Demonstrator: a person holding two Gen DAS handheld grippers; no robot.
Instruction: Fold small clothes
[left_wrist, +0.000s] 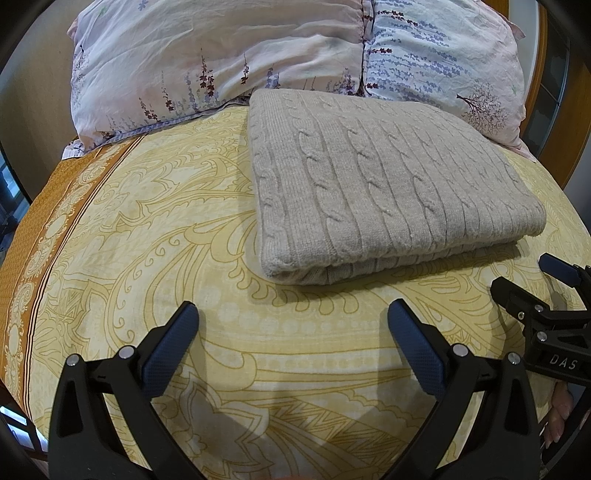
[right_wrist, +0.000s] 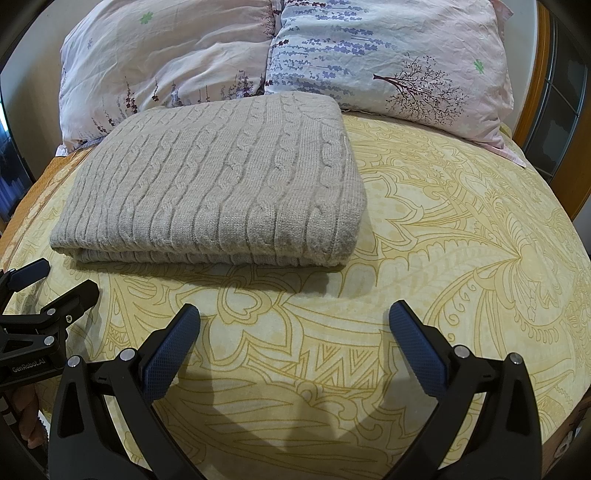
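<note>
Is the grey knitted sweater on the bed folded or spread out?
Folded. The grey cable-knit sweater lies as a compact rectangle on the bedsheet, with stacked layers visible along its near edge.

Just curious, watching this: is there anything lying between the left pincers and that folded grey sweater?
Nothing but bare yellow bedsheet lies between the open left gripper and the sweater, as the left wrist view shows.

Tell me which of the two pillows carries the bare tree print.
The right pillow, the bluish one behind the sheet. The left pillow is pinkish and shows only flower stems; the sweater lies mostly in front of it.
</note>
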